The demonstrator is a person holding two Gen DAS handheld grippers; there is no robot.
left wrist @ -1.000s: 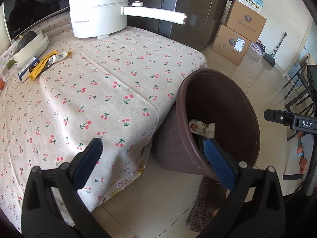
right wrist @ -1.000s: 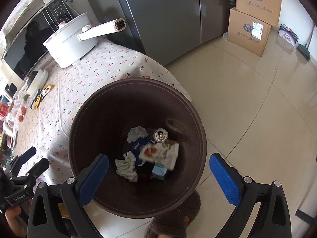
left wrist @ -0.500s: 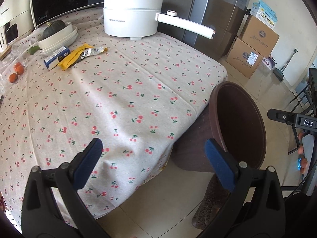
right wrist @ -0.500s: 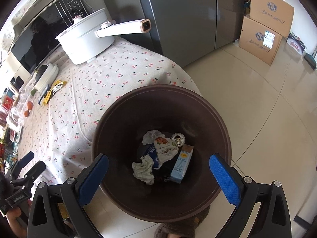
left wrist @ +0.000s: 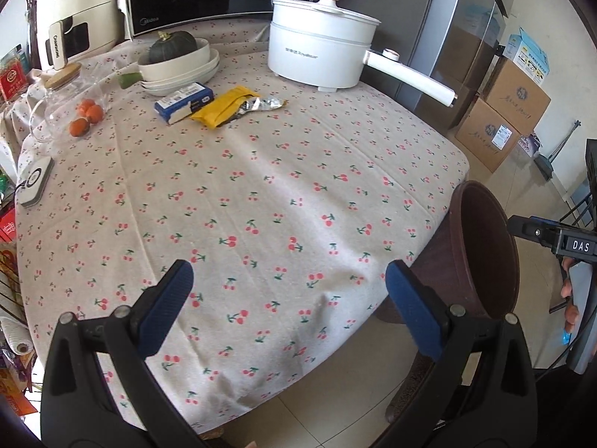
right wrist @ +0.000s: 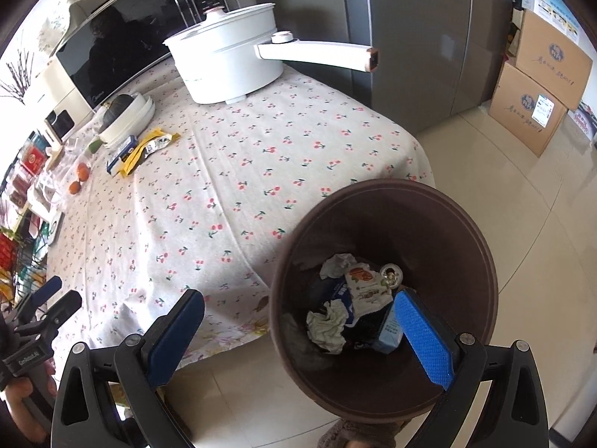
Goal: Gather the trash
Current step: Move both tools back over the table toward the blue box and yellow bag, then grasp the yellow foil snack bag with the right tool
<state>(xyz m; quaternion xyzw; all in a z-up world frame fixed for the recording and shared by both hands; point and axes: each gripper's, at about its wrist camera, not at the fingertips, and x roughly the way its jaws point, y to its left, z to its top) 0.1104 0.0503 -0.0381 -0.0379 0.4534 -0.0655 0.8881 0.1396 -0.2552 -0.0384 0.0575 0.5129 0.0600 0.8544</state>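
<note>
A brown trash bin [right wrist: 466, 220] stands on the floor at the table's near right corner; it also shows in the left wrist view [left wrist: 485, 246]. Inside lie crumpled tissues [right wrist: 326, 326], a snack wrapper [right wrist: 367, 287], a small carton [right wrist: 388, 332] and a can [right wrist: 390, 272]. On the far side of the table lie a yellow wrapper [left wrist: 227, 106], a foil wrapper [left wrist: 261, 104] and a blue-white box [left wrist: 184, 101]. My left gripper [left wrist: 289, 302] is open and empty over the table's near edge. My right gripper [right wrist: 298, 336] is open and empty above the bin's left rim.
A white electric pot [left wrist: 321, 58] with a long handle stands at the back of the cherry-print tablecloth [left wrist: 261, 205]. Stacked white bowls hold a squash [left wrist: 173, 46]. Oranges in a clear bag [left wrist: 86, 115] and a small white device [left wrist: 35, 183] lie left. Cardboard boxes [left wrist: 503, 119] stand by the wall.
My left gripper has swung left from the bin toward the table, bringing the wrappers into view. My right gripper has drawn back and left, so the bin sits lower right.
</note>
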